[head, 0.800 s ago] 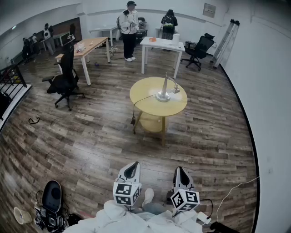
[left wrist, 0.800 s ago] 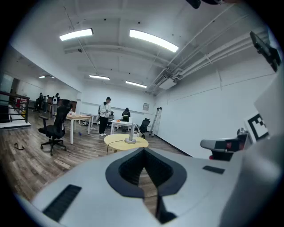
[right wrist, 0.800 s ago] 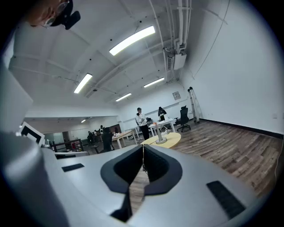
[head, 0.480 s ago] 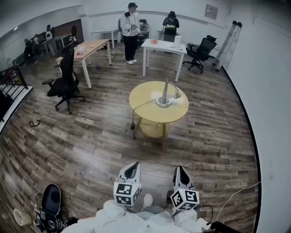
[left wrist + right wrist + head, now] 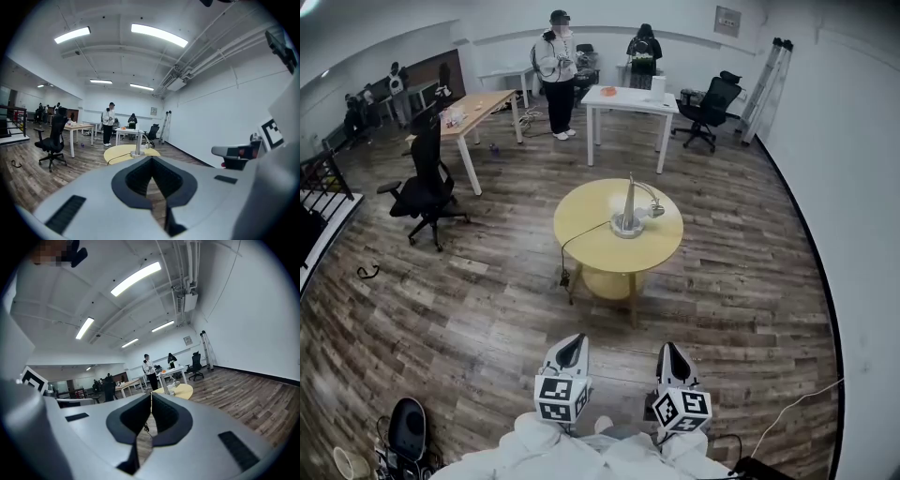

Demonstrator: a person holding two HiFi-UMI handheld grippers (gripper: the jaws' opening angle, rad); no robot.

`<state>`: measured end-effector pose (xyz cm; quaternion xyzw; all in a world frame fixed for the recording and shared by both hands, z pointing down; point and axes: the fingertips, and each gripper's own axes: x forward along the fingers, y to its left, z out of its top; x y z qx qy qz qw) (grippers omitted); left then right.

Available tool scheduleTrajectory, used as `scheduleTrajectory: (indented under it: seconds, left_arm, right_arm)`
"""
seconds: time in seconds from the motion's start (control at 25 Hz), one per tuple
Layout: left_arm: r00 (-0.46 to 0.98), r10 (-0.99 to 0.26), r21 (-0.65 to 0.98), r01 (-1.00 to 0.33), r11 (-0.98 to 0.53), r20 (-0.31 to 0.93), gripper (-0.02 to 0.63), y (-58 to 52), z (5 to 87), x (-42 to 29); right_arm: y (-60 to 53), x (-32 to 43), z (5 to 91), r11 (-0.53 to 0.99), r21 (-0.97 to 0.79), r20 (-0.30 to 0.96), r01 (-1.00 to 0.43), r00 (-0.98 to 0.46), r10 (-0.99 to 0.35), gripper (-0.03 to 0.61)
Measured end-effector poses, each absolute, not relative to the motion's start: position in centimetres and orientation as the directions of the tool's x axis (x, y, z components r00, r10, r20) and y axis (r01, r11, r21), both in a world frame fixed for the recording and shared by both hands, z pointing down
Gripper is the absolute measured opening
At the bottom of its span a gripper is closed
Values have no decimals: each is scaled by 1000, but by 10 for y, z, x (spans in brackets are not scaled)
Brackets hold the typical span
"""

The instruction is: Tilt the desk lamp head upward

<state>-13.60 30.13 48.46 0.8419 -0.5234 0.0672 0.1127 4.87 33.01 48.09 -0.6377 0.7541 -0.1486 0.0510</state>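
Yellow round table stands at the centre of the head view on a wood-plank floor. The desk lamp sits on the table, slightly right of the tabletop's centre. Its round base rests flat on the top, and its slim stem rises upright. The lamp head lies to the right of the stem; its angle is too small to read. A dark cable runs from the base to the left, over the table edge and down to the floor.

Left gripper and right gripper are at the bottom centre of the head view, side by side, well apart from the table. Both point toward the lamp. In each gripper view the jaws are together at the tips, with nothing between them.

Background items:
- A black office chair at centre left.
- A wooden desk at upper left.
- A white table at upper centre.
- A standing person just left of the white table.
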Motion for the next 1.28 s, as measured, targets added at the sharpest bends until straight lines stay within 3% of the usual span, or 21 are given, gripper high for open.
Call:
scheduleTrajectory:
  seconds: [0.52, 1.28]
  left_arm:
    - [408, -870, 134, -913, -385, 279, -2, 250, 509, -119]
    - [449, -861, 119, -894, -433, 239, -2, 117, 504, -91]
  right_arm:
    - [270, 67, 497, 173, -289, 148, -942, -222, -964, 14]
    - [156, 100, 504, 95, -288, 158, -953, -145, -977, 14]
